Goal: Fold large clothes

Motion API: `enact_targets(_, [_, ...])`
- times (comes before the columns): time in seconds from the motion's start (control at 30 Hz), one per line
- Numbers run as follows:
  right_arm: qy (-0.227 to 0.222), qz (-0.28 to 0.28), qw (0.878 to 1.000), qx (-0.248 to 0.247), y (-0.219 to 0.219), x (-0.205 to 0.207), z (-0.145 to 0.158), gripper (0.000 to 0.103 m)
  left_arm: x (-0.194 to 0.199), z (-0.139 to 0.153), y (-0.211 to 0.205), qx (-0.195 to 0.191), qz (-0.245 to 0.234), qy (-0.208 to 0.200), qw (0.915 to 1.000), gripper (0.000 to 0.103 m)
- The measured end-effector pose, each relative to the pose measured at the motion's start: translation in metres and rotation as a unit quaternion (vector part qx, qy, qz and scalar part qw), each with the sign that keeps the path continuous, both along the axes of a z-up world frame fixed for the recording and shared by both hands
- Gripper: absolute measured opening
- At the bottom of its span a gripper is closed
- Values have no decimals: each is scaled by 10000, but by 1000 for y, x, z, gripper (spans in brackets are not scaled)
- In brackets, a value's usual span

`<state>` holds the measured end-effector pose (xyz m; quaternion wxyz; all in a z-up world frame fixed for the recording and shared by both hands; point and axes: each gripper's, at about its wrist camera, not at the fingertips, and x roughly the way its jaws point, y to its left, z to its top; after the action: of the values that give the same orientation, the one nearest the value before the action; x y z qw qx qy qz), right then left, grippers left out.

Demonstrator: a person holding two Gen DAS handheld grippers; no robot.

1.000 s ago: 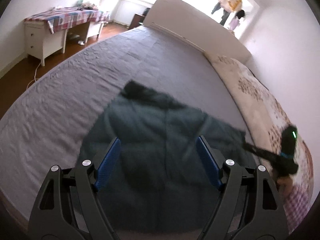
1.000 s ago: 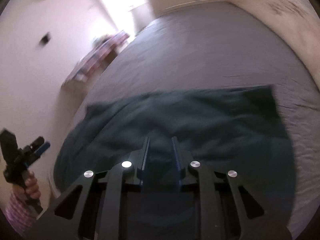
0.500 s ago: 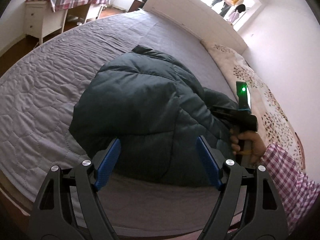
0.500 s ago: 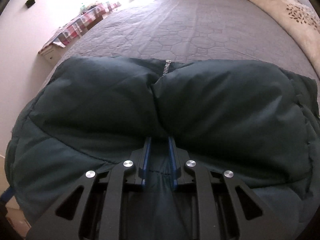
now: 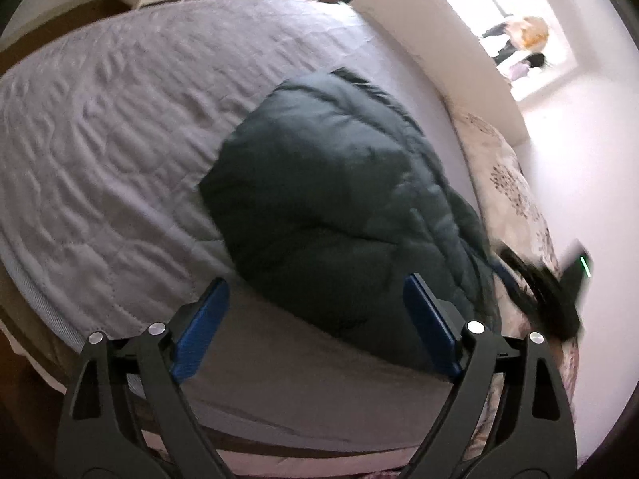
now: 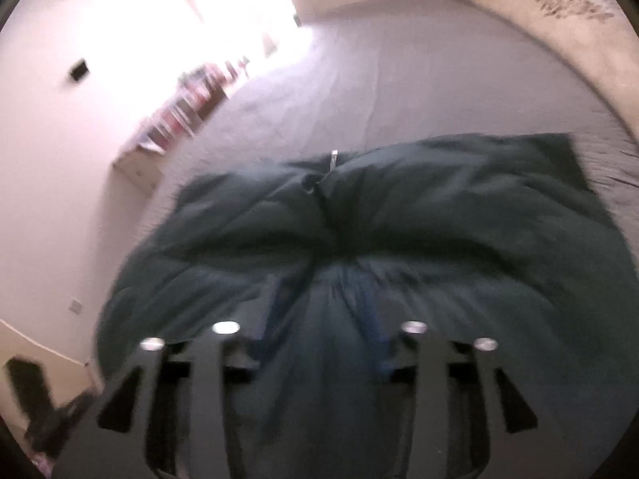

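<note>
A dark green puffer jacket [image 5: 339,207] lies bunched on the grey quilted bedspread [image 5: 120,151]; its zip pull [image 6: 334,158] points away from me in the right wrist view. My left gripper [image 5: 315,319] hovers over the bed's near edge, just short of the jacket's hem. Its jaws are opening wide and nothing is between them. My right gripper [image 6: 323,311] is blurred and low over the jacket [image 6: 439,219]. Its jaws are opening, with a ridge of jacket fabric still lying between the spread blue pads [image 6: 371,319]. Seen from the left wrist, the right gripper [image 5: 559,299] is at the jacket's right end.
A white headboard [image 5: 439,40] closes the bed's far end. A floral cover [image 5: 515,183] runs along the right side by the wall. A desk with a plaid cloth [image 6: 187,107] stands left of the bed. Clothes [image 5: 515,44] hang at the bright window.
The right gripper's jaws have spread from a tight pinch on the jacket fabric, and its view has pulled back. The left gripper has sunk, rolled, and its jaws stand wider.
</note>
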<state>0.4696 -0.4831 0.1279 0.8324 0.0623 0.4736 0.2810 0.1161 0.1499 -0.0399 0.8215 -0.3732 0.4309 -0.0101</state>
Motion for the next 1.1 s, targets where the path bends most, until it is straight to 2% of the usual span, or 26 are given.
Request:
enact_targets(0.07, [-76, -83, 9998, 172, -31, -35, 14, 65, 6, -8, 5, -239, 166, 93, 9995, 88])
enact_targets(0.17, [7, -283, 9995, 112, -80, -80, 21, 67, 16, -15, 7, -530, 334, 124, 9980, 88])
enact_targets(0.23, [122, -544, 9984, 0, -113, -102, 19, 70, 23, -17, 5, -560, 369, 118, 9977, 88])
enact_targets(0.33, [585, -1014, 9929, 210, -159, -123, 4, 75, 34, -18, 1, -465, 419, 110, 9980, 89])
enact_targets(0.4, [937, -1344, 9854, 465, -179, -128, -11, 80, 42, -21, 1, -501, 487, 180, 9974, 90])
enact_targets(0.5, [1535, -1721, 9673, 1052, -193, -120, -40, 81, 47, -29, 0, -624, 575, 296, 9959, 90])
enact_targets(0.63, [1779, -2069, 9527, 1340, -195, -104, -63, 81, 53, -32, -4, -592, 648, 239, 9959, 90])
enact_targets(0.67, [1767, -2177, 9496, 1401, -195, -98, -65, 81, 55, -30, -6, -559, 672, 227, 9959, 87])
enact_targets(0.7, [1737, -2239, 9477, 1466, -196, -95, -66, 81, 57, -28, -6, -534, 693, 248, 9959, 80])
enact_targets(0.73, [1640, -2344, 9455, 1554, -197, -90, -66, 77, 59, -26, -7, -518, 713, 273, 9957, 75])
enact_targets(0.8, [1572, -2444, 9446, 1524, -198, -82, -67, 55, 63, -18, -11, -419, 635, 166, 9970, 44])
enact_targets(0.87, [1586, -2401, 9459, 1497, -197, -78, -67, 42, 66, -3, -16, -130, 485, 9, 9987, 30])
enact_targets(0.9, [1566, -2385, 9467, 1494, -198, -79, -63, 34, 66, 2, -18, -44, 440, -44, 9990, 27])
enact_targets(1.0, [1416, -2309, 9519, 1432, -197, -86, -48, 24, 62, 24, -24, 187, 337, -217, 9990, 21])
enact_targets(1.1, [1273, -2227, 9565, 1388, -197, -100, -30, 21, 48, 39, -23, 275, 207, -313, 9989, 20])
